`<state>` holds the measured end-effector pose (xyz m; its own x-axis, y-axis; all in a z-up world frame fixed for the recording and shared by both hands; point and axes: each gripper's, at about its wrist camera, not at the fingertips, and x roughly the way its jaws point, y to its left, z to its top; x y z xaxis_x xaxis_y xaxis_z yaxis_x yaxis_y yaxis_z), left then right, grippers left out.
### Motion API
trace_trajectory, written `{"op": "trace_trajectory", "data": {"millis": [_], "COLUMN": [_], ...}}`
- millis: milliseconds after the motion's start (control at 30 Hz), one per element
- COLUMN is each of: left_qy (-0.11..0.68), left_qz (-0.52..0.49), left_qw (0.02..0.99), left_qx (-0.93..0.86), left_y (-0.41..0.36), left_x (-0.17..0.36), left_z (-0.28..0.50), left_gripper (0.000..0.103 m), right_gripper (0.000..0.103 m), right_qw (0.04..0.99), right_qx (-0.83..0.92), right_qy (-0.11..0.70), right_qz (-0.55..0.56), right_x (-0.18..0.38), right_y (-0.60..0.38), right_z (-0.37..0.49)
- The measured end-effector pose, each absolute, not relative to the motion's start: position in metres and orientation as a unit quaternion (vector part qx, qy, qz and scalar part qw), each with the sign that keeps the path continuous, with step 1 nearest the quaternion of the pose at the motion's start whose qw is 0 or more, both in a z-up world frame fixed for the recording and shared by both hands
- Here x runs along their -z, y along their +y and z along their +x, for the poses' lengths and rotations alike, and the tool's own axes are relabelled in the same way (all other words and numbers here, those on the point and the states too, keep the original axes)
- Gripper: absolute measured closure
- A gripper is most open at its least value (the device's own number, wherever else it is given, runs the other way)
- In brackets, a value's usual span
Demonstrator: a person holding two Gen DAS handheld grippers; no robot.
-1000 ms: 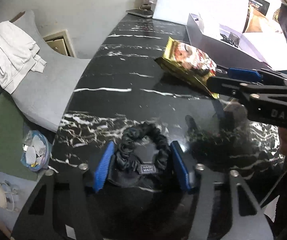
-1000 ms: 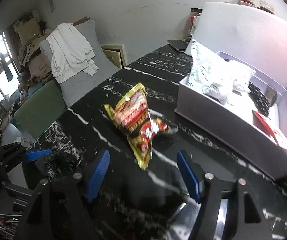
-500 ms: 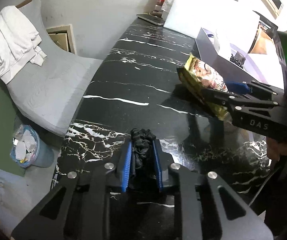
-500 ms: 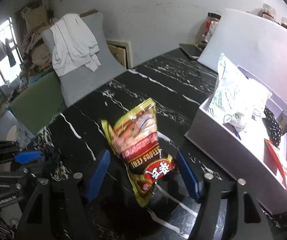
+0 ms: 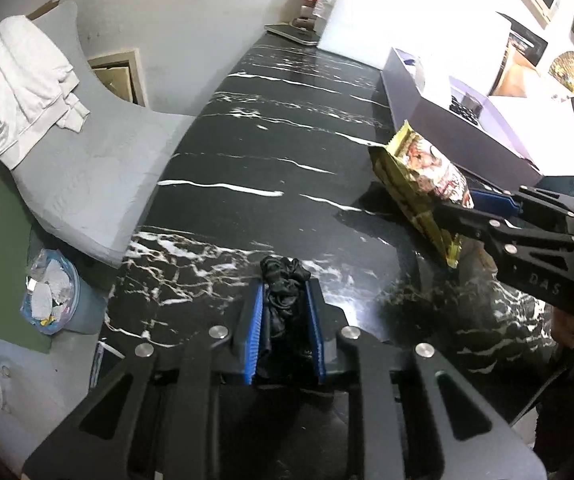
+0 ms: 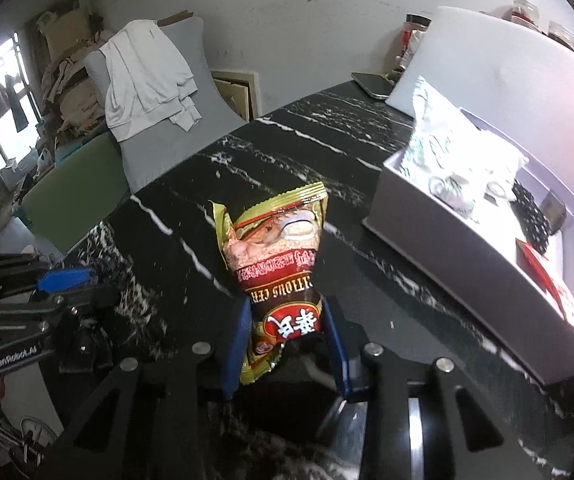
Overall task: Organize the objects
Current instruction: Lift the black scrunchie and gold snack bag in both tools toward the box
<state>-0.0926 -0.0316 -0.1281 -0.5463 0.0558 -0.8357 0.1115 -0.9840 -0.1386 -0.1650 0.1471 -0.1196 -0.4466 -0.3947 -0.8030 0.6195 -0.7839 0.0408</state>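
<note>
Black marble table (image 5: 247, 168), both picks made. Left claw (image 5: 284, 312) clamps scrunchie (image 5: 283, 280), well short of box (image 6: 467, 256). Right claw (image 6: 287, 332) pinches snack bag (image 6: 279, 256) nearer box. Several items already inside; both drops remain.

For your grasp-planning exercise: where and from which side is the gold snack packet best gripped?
Grip the snack packet across its flat lower end, coming from below along its length. The right gripper holds it that way: blue pads flank its narrow sealed end, the puffed middle left uncrushed.
</note>
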Motion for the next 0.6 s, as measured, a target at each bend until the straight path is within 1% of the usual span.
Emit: {"op": "trace_trajectory", "data": {"millis": [333,600], "left_qy": [0.062,0.028], "left_qz": [0.480,0.484], "left_qw": [-0.039,-0.085], "left_qx": [0.874,0.870], "left_y": [0.015,0.061], "left_x": [0.130,0.129], "left_z": [-0.100,-0.106], "left_gripper": [0.083,0.083], "right_gripper": [0.067,0.067], "right_qw": [0.273,0.229], "right_qx": [0.843,0.854], "right_qy": [0.124,0.102], "right_qz": [0.447,0.456], "right_x": [0.117,0.116], "right_y": [0.188,0.233], "right_z": [-0.129,-0.106]}}
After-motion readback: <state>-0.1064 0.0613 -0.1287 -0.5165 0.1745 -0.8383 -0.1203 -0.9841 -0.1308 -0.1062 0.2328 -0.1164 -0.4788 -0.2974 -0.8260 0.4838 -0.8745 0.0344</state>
